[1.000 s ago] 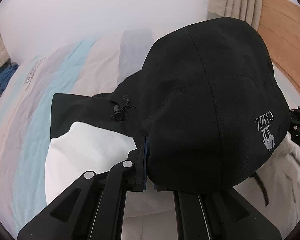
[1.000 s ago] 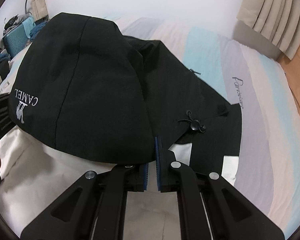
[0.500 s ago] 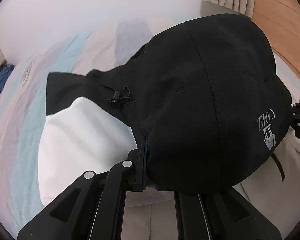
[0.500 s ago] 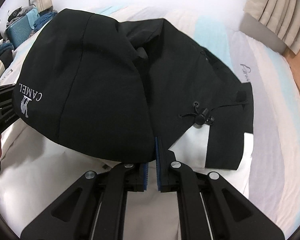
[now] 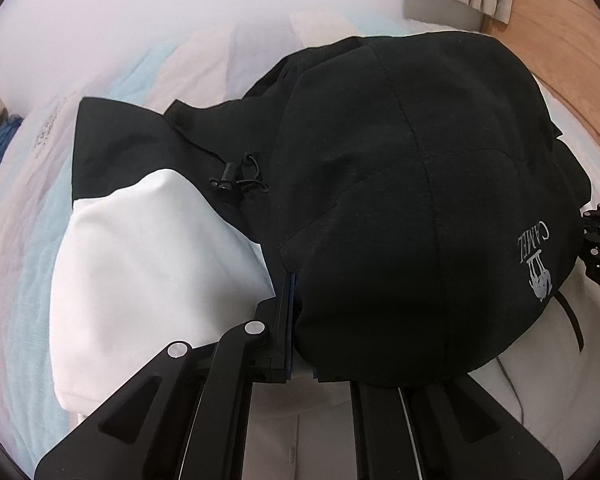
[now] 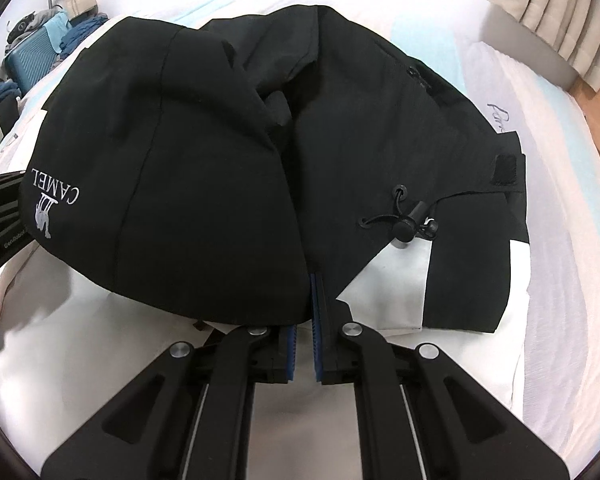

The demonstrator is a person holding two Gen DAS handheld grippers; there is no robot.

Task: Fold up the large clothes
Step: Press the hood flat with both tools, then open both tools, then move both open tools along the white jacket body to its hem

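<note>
A: Start nearest the cameras. What were the fingers doing?

B: The left gripper (image 5: 296, 280) had its fingers pressed together on the hem of the black hood (image 5: 400, 208), pinching the cloth between the blue pads. The right gripper (image 6: 315, 280) was the same: fingers drawn close at the tips, nipping the hood's (image 6: 172, 168) edge on its other side.

A: And the garment itself, relative to the hood?

B: The hood belonged to a black-and-white jacket (image 6: 400, 128). It bulged up between the two grippers, with a pale "CAMEL" logo (image 5: 534, 256) printed near its rim. Under and just in front of the hood lay the jacket's white panel (image 5: 148, 264). Beside the hood, a black drawcord with a toggle (image 6: 408, 224) lay on the black collar part, and another toggle (image 5: 228, 174) showed on the opposite side.

A: Anything past the hood?

B: The jacket rested on a striped bedspread (image 5: 28, 216) of pale blue, grey and cream bands, which ran out beyond the hood. From the left wrist view, the other gripper's black frame stood at the hood's logo side. Farther off than the hood were beige curtains (image 6: 556, 20), a wooden floor (image 5: 572, 56), and a blue suitcase (image 6: 30, 60) with clothes piled on it.
</note>
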